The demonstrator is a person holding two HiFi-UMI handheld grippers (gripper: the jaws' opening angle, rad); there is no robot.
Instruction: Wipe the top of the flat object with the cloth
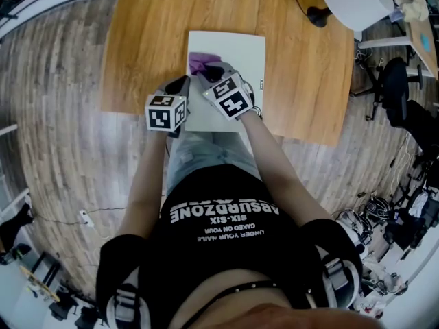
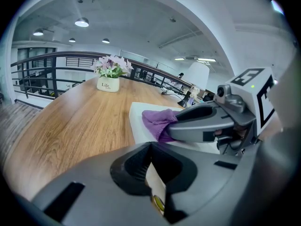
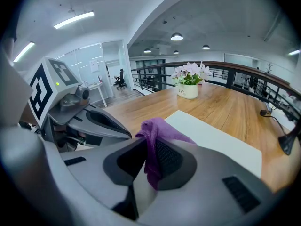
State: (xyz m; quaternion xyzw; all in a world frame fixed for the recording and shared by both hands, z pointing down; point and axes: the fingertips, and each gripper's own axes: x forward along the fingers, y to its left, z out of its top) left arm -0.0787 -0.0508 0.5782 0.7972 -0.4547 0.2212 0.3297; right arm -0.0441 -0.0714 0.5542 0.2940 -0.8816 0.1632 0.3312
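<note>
A flat white board (image 1: 236, 53) lies on the wooden table (image 1: 144, 40). A purple cloth (image 1: 199, 62) rests on its near left part, and my right gripper (image 1: 211, 72) is shut on it. In the right gripper view the cloth (image 3: 160, 128) hangs pinched between the jaws of the right gripper (image 3: 149, 145) above the board (image 3: 221, 140). My left gripper (image 1: 184, 84) sits at the board's near left edge. In the left gripper view the left gripper (image 2: 151, 147) is shut on a thin white edge, apparently the board (image 2: 138, 112). The cloth (image 2: 157, 119) lies just beyond.
A white pot of pink flowers (image 2: 109, 81) stands at the table's far left. A white lamp shade (image 1: 353, 2) and a black cable (image 1: 317, 16) are at the far right. A black office chair (image 1: 394, 88) stands beyond the table's right edge.
</note>
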